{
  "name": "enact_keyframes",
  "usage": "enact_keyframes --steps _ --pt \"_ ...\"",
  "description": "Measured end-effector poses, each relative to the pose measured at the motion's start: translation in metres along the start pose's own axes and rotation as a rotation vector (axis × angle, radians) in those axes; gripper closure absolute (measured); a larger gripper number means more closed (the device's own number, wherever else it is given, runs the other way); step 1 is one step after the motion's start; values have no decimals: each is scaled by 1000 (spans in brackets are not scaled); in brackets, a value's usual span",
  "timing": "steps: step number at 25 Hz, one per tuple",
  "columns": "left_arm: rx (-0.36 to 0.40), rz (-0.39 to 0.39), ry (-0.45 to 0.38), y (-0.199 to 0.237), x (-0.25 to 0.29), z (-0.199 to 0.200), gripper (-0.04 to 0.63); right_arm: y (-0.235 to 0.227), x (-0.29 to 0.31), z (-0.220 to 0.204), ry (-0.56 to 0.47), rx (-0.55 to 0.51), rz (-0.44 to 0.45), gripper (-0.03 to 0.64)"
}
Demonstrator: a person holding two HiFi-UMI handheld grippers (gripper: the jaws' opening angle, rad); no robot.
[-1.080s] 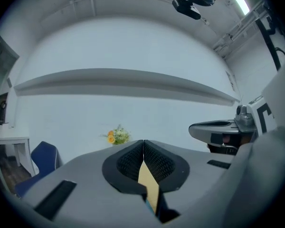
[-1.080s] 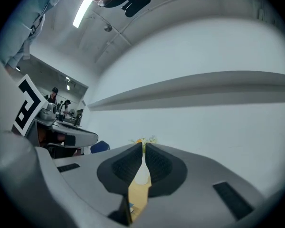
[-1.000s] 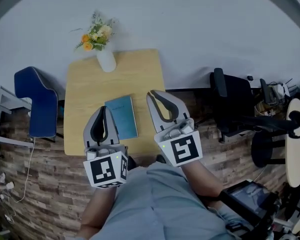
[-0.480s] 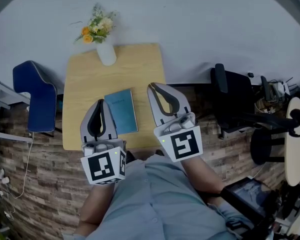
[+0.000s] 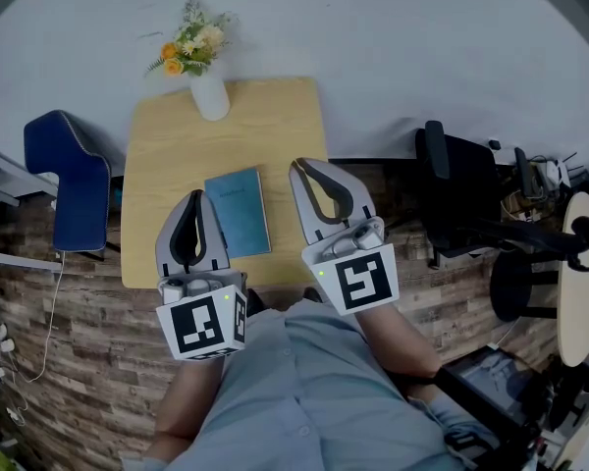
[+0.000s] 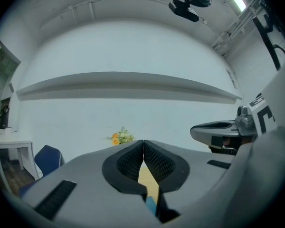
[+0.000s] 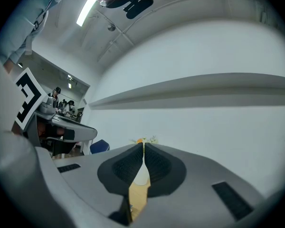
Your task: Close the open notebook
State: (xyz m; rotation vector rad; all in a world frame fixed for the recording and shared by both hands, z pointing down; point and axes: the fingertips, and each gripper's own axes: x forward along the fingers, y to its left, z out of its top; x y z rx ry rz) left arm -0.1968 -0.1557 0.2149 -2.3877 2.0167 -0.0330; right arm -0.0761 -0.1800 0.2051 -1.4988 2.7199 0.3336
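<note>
Your left gripper [image 5: 198, 198] sits at the near edge of the wooden table [image 5: 275, 126], with its two fingers pressed together and nothing between them. In the left gripper view the ribbed pads meet at the tips, and only a narrow slit opens lower down. That slit shows a strip of tabletop and a sliver of teal.

Your right gripper [image 5: 301, 167] is the same: fingers pressed tip to tip and holding nothing, with the white vase [image 5: 210, 96] showing through the slit below. It overlaps the table's right edge in the head view.

The notebook [image 5: 238, 212] lies flat on the near half of the table, between your two grippers and touching neither. Its teal cover is up and it is already closed. It sits a little askew to the table's edges, just right of your left gripper.

The vase stands at the far edge of the table, well apart from the notebook, holding orange and pale flowers [image 5: 194, 47]. A blue chair [image 5: 71, 189] stands to the table's left and a black office chair [image 5: 461, 199] off to the right
</note>
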Motion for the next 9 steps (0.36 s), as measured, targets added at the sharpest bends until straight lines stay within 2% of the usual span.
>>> enact_keyframes --steps 9 --pt "2 -5 2 -4 2 -1 575 -2 0 -3 6 1 5 568"
